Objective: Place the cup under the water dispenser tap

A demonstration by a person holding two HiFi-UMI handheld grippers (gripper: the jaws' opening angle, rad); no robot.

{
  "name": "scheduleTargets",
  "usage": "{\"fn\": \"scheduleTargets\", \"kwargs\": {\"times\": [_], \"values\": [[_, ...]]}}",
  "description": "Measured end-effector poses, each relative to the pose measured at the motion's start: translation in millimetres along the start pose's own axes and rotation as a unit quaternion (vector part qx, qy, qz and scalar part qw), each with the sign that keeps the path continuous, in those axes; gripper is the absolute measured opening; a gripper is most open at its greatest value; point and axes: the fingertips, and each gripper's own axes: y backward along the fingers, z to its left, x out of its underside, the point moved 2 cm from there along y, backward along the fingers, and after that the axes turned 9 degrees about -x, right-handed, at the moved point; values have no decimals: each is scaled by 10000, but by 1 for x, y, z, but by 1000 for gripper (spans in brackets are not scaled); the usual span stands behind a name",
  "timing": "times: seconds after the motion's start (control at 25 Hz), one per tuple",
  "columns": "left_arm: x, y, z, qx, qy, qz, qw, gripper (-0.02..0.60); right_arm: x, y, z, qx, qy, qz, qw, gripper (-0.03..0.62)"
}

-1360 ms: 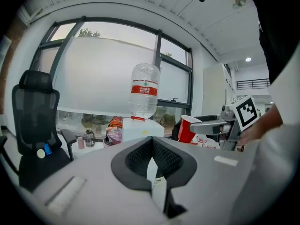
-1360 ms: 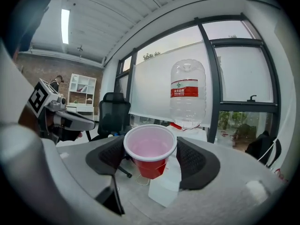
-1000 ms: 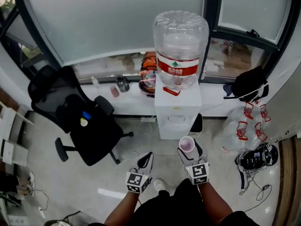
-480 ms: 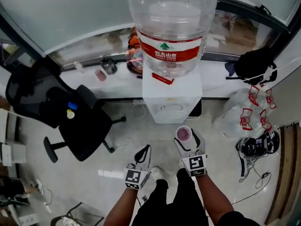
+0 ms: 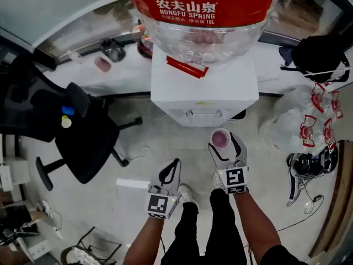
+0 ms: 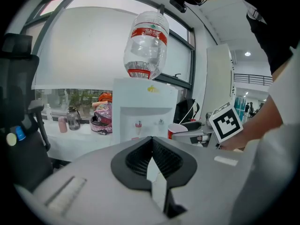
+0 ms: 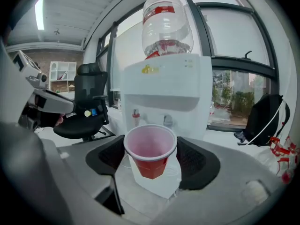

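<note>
A red paper cup with a pale pink inside stands upright between the jaws of my right gripper, which is shut on its sides. In the right gripper view the cup fills the middle, a short way in front of the white water dispenser and roughly level with its red tap and grey tap. A large clear bottle sits on top of the dispenser. My left gripper hangs lower left of the cup, jaws shut and empty.
A black office chair stands left of the dispenser. On the sill behind are a pink cup and a dark bottle. Bagged empty bottles, a black backpack and a helmet crowd the right. The person's legs show below.
Both grippers have sunk and moved toward the dispenser, which now looms much larger in the head view. The cup stays gripped in the right gripper.
</note>
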Motion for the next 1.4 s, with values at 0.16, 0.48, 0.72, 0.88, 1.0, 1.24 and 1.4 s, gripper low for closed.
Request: {"fn": "scheduleTargets", "kwargs": {"times": [0.16, 0.48, 0.72, 0.88, 1.0, 1.24, 1.4], "values": [[24, -13, 7, -35, -5, 72, 10000, 17, 33, -29, -12, 50, 57, 98, 9999, 345], [53, -24, 9, -120, 192, 228, 9995, 17, 70, -78, -35, 200, -1, 185, 9996, 345], [70, -28, 4, -99, 244, 316, 9992, 17, 90, -103, -49, 353, -78, 212, 9991, 347], [68, -28, 5, -89, 259, 314, 9991, 17, 96, -116, -50, 382, -122, 150, 9991, 347], [67, -25, 6, -67, 199, 296, 9993, 17, 102, -122, -51, 440, -154, 160, 9988, 348], [73, -19, 8, -64, 229, 344, 9991, 17, 109, -123, -55, 591, -202, 104, 9980, 348], [76, -16, 5, -11, 183, 371, 9991, 17, 109, -124, -57, 699, -193, 26, 9974, 349]]}}
